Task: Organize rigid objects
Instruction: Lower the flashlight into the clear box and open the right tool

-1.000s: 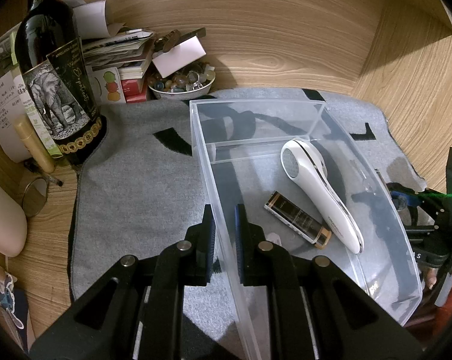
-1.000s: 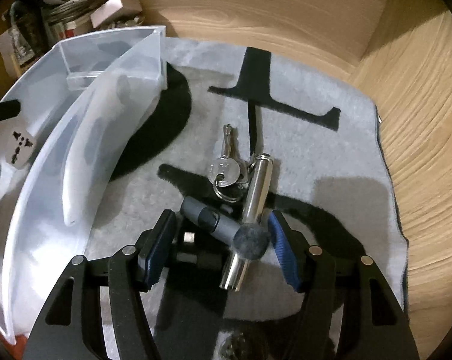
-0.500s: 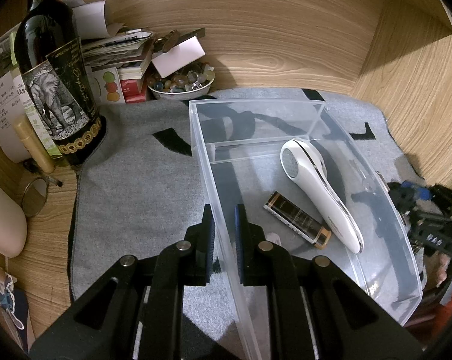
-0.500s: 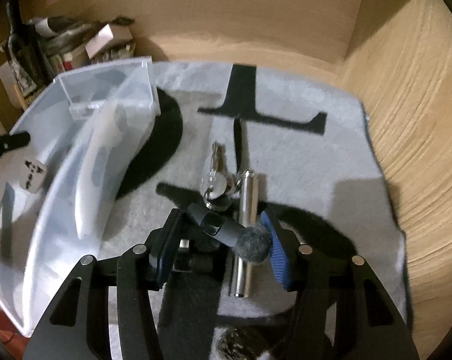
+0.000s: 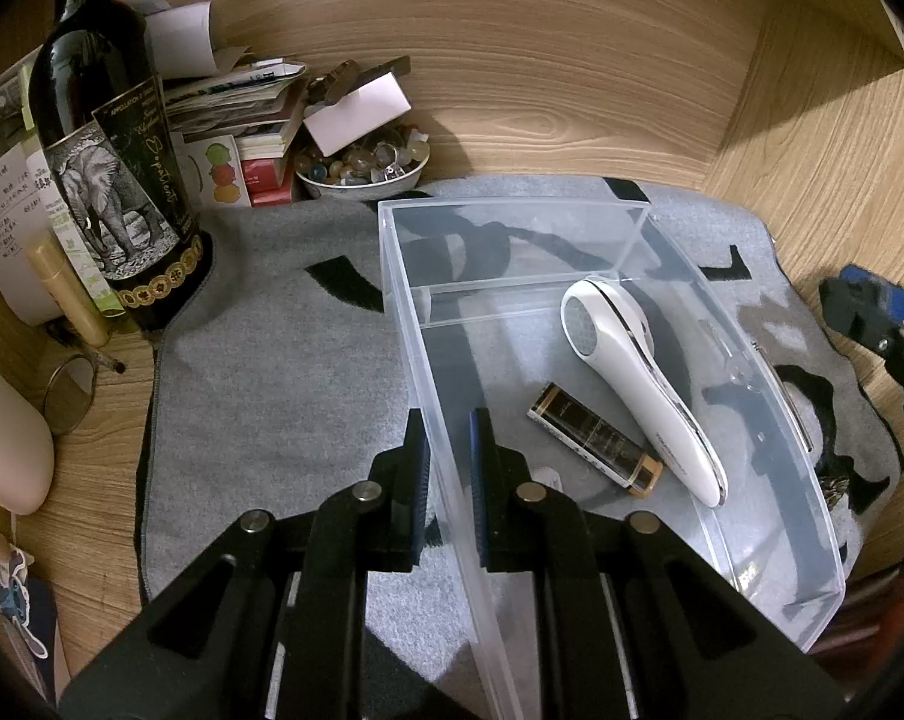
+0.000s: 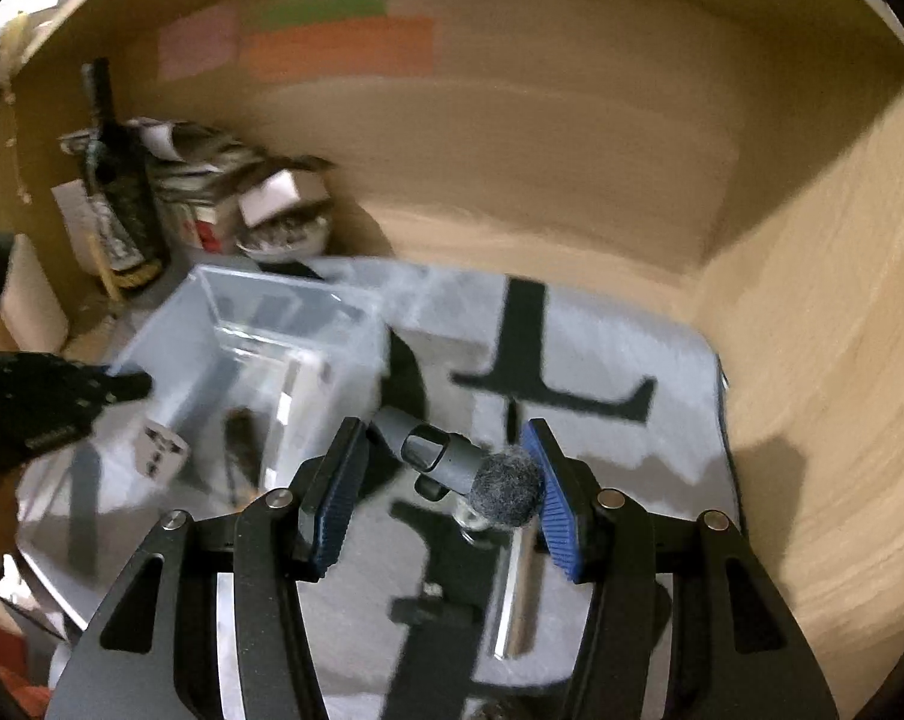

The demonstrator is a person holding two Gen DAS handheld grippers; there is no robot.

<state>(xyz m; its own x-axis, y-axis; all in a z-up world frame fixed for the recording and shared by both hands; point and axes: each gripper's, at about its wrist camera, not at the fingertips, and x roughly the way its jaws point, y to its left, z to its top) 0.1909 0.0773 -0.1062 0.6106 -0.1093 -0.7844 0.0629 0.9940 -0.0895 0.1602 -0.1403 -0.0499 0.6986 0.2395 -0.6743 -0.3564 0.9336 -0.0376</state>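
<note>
Two views. Left wrist: left gripper (image 5: 449,468), fingers narrow, pinching the near-left wall of a clear rectangular plastic bin (image 5: 745,360), one finger outside, one inside. Bin sits on a grey felt mat with black markings (image 5: 272,372) on the wooden table (image 5: 811,168). Inside the bin: white handheld lint-shaver-shaped device (image 5: 637,384) and a dark brown-gold rectangular case (image 5: 595,441), touching side by side. Dark wine bottle with elephant label (image 5: 116,180), a small bowl of glass beads (image 5: 362,171) and stacked papers (image 5: 242,102) behind the mat. Right gripper (image 5: 883,324) at the right edge, blurred.

Right wrist, motion-blurred: right gripper (image 6: 440,492), blue-padded fingers fairly wide, clamped across a grey microphone with fuzzy windscreen (image 6: 469,465), lifted above the mat. Silver metal cylinder (image 6: 514,594) lies on the mat below. Bin to the left, white plug adapter (image 6: 161,450) inside.
</note>
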